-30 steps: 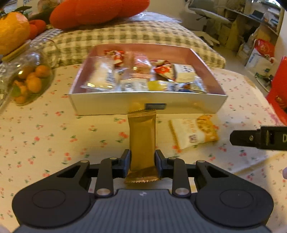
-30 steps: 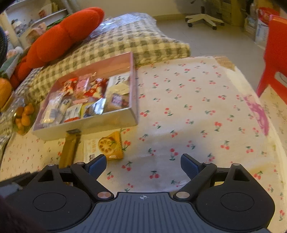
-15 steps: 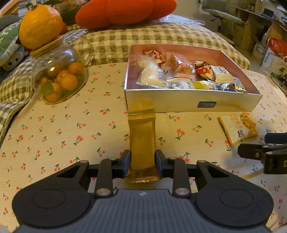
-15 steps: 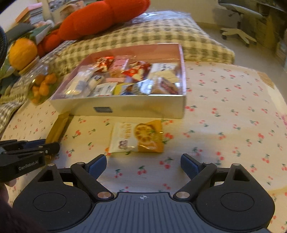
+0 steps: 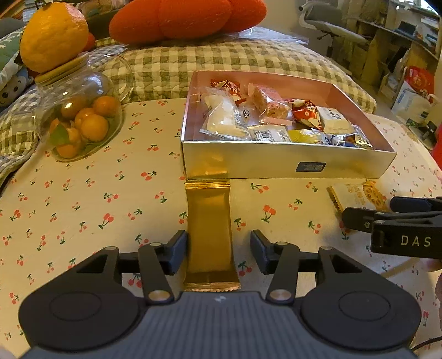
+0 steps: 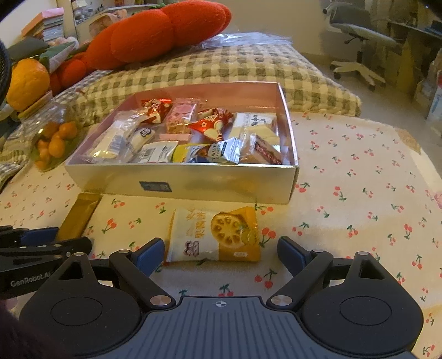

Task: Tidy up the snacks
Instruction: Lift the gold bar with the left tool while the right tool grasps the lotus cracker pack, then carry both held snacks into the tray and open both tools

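Note:
A gold snack bar (image 5: pixel 208 232) lies on the cherry-print cloth, its far end touching the silver box (image 5: pixel 276 163) that holds several wrapped snacks. My left gripper (image 5: pixel 218 248) is open around the bar's near end; the left finger touches it and the right finger stands apart. The bar also shows in the right wrist view (image 6: pixel 78 215). A white-and-orange snack packet (image 6: pixel 214 234) lies in front of the box (image 6: pixel 221 185). My right gripper (image 6: pixel 219 254) is open and empty with the packet's near edge between its fingers. The packet also shows in the left wrist view (image 5: pixel 356 194).
A glass jar of small oranges (image 5: pixel 80 121) stands left of the box, with a big orange fruit (image 5: pixel 54 36) on its lid. A checked cushion (image 5: pixel 221 60) and a red plush (image 5: pixel 187 19) lie behind. The right gripper's side (image 5: pixel 400 226) reaches in beside the packet.
My left gripper has opened and let go of the gold bar, which now lies on the cloth. My right gripper has moved down and closer to the white-and-orange packet.

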{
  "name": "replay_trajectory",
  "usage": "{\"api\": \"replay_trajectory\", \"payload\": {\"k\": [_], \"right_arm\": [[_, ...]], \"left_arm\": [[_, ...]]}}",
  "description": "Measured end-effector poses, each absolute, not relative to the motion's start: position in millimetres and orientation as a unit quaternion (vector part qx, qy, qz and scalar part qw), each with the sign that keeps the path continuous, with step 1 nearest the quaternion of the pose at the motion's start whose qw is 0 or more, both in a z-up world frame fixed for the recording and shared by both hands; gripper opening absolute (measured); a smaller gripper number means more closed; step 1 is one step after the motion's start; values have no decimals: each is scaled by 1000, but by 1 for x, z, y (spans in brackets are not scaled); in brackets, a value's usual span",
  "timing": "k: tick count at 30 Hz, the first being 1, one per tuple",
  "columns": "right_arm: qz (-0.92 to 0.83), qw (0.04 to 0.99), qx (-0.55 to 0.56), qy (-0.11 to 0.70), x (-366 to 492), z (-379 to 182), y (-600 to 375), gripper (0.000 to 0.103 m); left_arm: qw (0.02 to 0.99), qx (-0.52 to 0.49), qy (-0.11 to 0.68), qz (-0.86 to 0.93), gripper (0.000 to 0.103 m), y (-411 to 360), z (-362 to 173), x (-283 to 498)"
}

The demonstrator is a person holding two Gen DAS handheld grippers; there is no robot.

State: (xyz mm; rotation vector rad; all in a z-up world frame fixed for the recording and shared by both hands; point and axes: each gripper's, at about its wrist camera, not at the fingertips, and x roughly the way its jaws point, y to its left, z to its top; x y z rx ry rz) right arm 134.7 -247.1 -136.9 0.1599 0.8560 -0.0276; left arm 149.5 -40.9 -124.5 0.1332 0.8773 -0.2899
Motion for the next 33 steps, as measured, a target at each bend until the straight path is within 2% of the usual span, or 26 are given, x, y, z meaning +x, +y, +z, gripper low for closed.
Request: {"api": "replay_trajectory", "payload": {"k": [3, 4, 5, 6, 8, 15, 26, 33], "right_arm": [[-19, 909, 73, 410, 135, -136, -247, 78], [-19, 910, 72, 409, 135, -136, -247, 71], [-18, 910, 71, 407, 135, -135, -247, 63], [-18, 910, 71, 408, 135, -134, -247, 62], [-15, 910, 73, 408, 136, -133, -247, 50], [-12, 909, 85, 409, 135, -126, -250, 41], [4, 897, 155, 413, 134, -113, -270, 19], [11, 900, 167, 402, 131, -105, -271, 16]], "left_arm": [[893, 61, 423, -139, 45, -41, -125, 151], [894, 61, 422, -139, 43, -41, -124, 151], [894, 61, 422, -139, 38, -41, -124, 152], [894, 60, 421, -140, 33, -42, -124, 152], [893, 59, 422, -142, 29, -42, -123, 152], [891, 50, 425, -149, 26, -43, -121, 152], [887, 42, 431, -161, 26, -45, -116, 150], [885, 36, 435, -162, 26, -44, -115, 150]]}}
